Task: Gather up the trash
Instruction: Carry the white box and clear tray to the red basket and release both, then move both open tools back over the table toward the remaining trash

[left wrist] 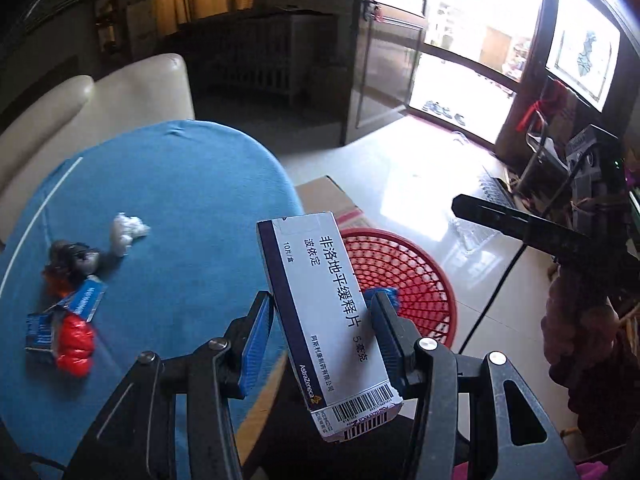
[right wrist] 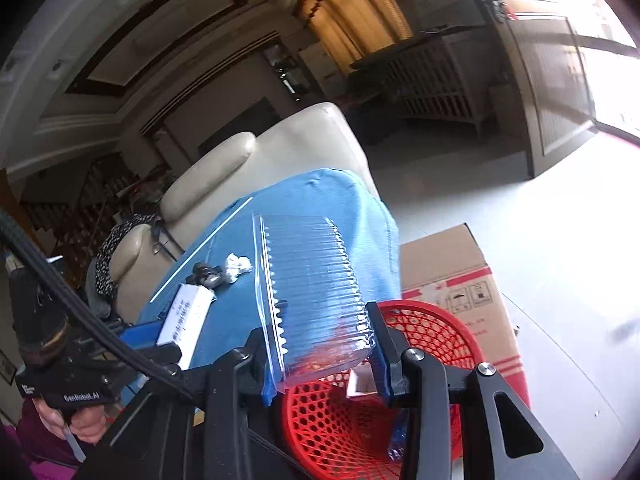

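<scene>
Over the near right edge of the blue bench (left wrist: 160,200), my left gripper (left wrist: 320,344) has its pads clamped on a white medicine box (left wrist: 320,304), tilted, with the red basket (left wrist: 404,276) just beyond it on the floor. My right gripper (right wrist: 320,344) pinches a clear ridged plastic tray (right wrist: 316,288) above that basket (right wrist: 440,336). Crumpled tissue (left wrist: 127,231) and red wrappers (left wrist: 74,344) lie far left on the bench.

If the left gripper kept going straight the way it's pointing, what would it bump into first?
Probably the red basket. The left gripper, holding the medicine box, points past the edge of the blue table toward the basket's rim, with the cardboard box behind. Depth is hard to judge.
</scene>
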